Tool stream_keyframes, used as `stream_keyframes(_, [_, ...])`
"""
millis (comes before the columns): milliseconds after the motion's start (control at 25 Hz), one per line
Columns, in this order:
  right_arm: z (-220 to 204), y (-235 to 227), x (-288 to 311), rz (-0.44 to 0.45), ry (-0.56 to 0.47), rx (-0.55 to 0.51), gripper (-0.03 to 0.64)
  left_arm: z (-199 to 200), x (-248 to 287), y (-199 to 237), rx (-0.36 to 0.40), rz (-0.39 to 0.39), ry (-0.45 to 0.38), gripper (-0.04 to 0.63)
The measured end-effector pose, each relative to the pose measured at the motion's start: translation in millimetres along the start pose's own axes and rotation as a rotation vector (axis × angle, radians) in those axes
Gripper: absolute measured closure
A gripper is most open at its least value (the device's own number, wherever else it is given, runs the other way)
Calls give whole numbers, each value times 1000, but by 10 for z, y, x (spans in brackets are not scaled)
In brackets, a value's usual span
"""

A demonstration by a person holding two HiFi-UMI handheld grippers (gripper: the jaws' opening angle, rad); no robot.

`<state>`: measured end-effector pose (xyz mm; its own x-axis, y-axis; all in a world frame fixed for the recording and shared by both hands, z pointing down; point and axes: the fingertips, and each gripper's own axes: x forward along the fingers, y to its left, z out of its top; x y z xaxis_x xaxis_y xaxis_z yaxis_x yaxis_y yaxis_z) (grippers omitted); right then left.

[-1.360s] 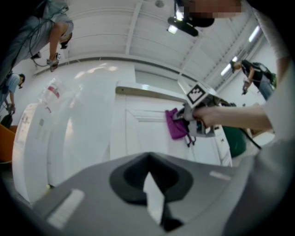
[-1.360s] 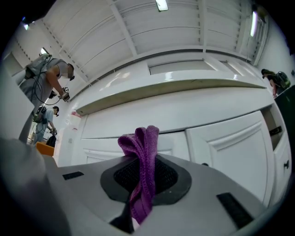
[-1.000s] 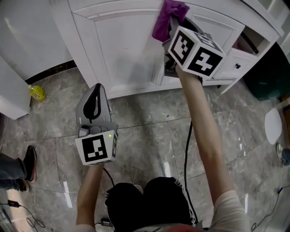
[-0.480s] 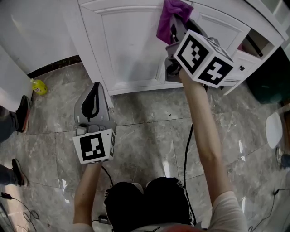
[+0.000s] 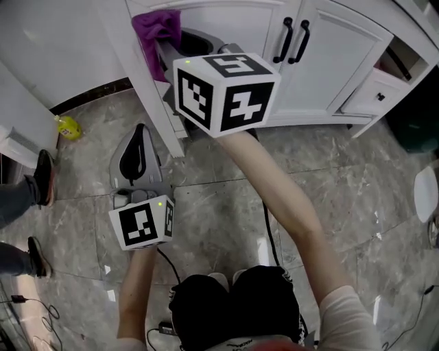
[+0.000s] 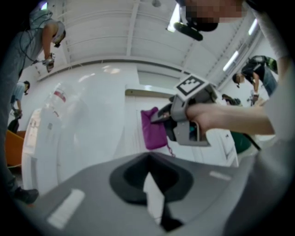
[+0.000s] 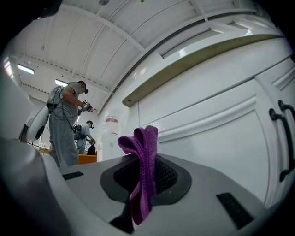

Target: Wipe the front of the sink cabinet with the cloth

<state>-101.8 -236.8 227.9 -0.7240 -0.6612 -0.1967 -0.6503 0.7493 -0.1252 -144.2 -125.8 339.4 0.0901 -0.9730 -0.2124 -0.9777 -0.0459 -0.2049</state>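
The purple cloth (image 5: pixel 157 30) is pressed against the left end of the white sink cabinet (image 5: pixel 226 20), near its left corner post. My right gripper (image 5: pixel 169 46) is shut on the cloth, its marker cube big in the head view. In the right gripper view the cloth (image 7: pixel 142 170) stands up folded between the shut jaws, close to the cabinet door (image 7: pixel 216 120). My left gripper (image 5: pixel 140 134) hangs low over the floor, shut and holding nothing. The left gripper view looks up at the cloth (image 6: pixel 154 129) and the right gripper (image 6: pixel 159 117).
Two black door handles (image 5: pixel 295 40) sit on the cabinet's middle doors. A small drawer (image 5: pixel 374 96) juts at the right. A yellow object (image 5: pixel 68 127) lies by the wall. Another person's shoes (image 5: pixel 42 178) stand at the left. A cable (image 5: pixel 269 233) runs over the grey marble floor (image 5: pixel 343 185).
My right gripper has carried the cloth leftward across the cabinet front, from the middle door to the left end. The left gripper has stayed put.
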Motion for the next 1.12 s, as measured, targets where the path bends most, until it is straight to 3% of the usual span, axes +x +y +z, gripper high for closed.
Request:
stream_keyframes(560, [-302,62,317,-32,46,-105,566,-160,-3,264,-20,50,13,591])
stream_keyframes(920, [-214,-500,-3,-171,9,-147,566,-204,-10,130,-44,29,11,591])
stream_keyframes(1120, [-81,-856,-278,-259,-3,-226,566,-182,1,30,-52,15,6,591])
